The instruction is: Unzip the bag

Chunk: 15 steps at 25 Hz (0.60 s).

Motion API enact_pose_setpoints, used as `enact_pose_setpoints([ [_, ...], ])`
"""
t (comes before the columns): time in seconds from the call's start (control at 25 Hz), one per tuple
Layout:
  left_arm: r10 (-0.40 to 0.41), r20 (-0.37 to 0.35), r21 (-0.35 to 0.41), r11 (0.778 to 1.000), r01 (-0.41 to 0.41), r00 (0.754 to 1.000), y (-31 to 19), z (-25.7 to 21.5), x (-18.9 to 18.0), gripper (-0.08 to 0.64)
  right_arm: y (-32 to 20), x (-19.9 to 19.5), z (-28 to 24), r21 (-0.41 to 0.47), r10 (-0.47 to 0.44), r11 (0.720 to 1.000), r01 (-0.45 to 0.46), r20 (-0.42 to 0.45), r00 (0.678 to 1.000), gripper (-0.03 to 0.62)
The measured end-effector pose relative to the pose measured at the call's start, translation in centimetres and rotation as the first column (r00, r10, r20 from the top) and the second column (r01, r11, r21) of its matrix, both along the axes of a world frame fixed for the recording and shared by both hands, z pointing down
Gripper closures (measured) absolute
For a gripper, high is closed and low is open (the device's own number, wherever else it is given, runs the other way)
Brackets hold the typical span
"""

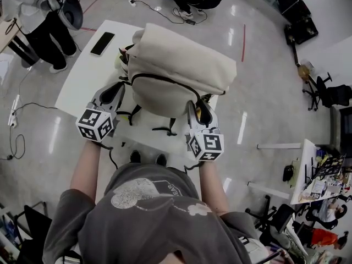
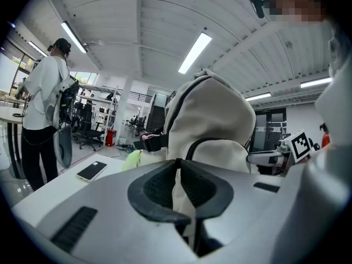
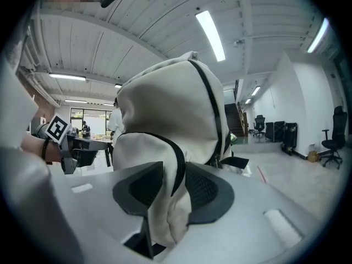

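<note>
Pinching, left gripper (image 2: 177,166): the jaws are nearly together on a fold of cream fabric at the bag's lower left, as the head view shows it. I judge this an anchoring hold, so the bag won't slide when the zip is pulled.
Right gripper (image 3: 179,175): the jaws are spread wide. A bulge of fabric and the black zipper line (image 3: 179,147) sit between the pads and are not visibly squeezed. No slider or pull tab can be made out there.
Backpack (image 1: 176,65): cream, upright at frame centre, with its front pocket facing the person and a gripper at each lower corner.
Zipper state: it arcs over the front pocket from one gripper toward the other and looks closed along the part that shows. The unzipping seems barely begun.
Straps (image 1: 165,128): black, trailing over the table's near edge below the bag.
Table (image 1: 77,87): white, and it carries the bag's weight, which leaves both tools free to work the zip.
Smartphone (image 1: 102,43): at the table's upper left, well apart from the bag and clear of the work.
</note>
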<state>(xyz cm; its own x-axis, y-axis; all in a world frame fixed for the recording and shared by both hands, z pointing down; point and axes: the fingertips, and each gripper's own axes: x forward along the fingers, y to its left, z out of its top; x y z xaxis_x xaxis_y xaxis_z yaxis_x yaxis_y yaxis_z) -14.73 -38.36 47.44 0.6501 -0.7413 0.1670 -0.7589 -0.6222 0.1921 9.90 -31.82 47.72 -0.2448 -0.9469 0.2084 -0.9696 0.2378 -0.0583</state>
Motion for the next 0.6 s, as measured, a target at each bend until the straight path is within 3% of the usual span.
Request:
enact_pose_setpoints([
  [0.6,-0.003,-0.103,-0.004,1.000,0.003,0.995,-1.3,-2.0,-0.5,0.526,-0.1,0.3,0.1,0.001,0.017,1.000,-0.017,0.010,1.000,0.503],
])
